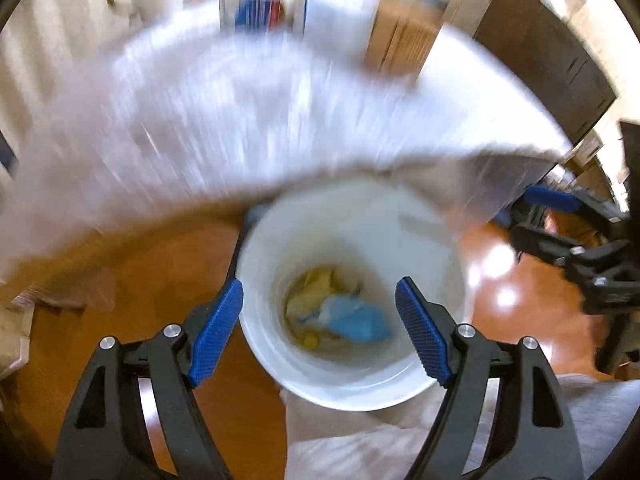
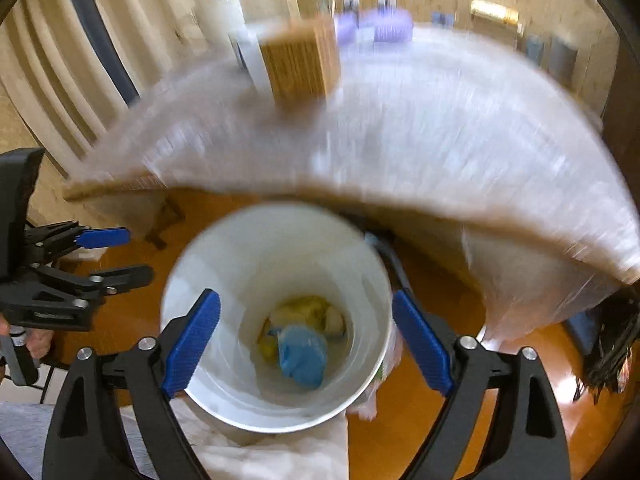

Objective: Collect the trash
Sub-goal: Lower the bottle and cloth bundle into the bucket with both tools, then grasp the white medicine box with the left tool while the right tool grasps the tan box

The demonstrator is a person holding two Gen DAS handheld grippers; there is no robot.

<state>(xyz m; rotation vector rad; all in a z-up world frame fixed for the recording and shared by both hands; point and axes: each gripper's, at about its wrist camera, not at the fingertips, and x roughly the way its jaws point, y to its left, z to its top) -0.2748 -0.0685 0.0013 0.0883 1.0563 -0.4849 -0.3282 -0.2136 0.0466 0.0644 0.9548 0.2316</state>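
A white bucket (image 1: 280, 364) stands on the wooden floor below both grippers; it also shows in the right wrist view (image 2: 224, 376). At its bottom lie a crumpled blue piece (image 1: 360, 320) and yellowish trash (image 1: 312, 288), seen too in the right wrist view as blue (image 2: 302, 356) and yellow (image 2: 308, 308). My left gripper (image 1: 320, 328) is open and empty above the bucket's mouth. My right gripper (image 2: 308, 344) is open and empty above the bucket. Each gripper shows in the other's view: the right (image 1: 560, 220), the left (image 2: 108, 256).
A table under a white cloth (image 1: 260, 120) stands just behind the bucket, blurred by motion; it also shows in the right wrist view (image 2: 420, 128). A cardboard box (image 2: 300, 60) and purple items (image 2: 384, 24) sit on it. White fabric (image 2: 280, 456) lies below the bucket.
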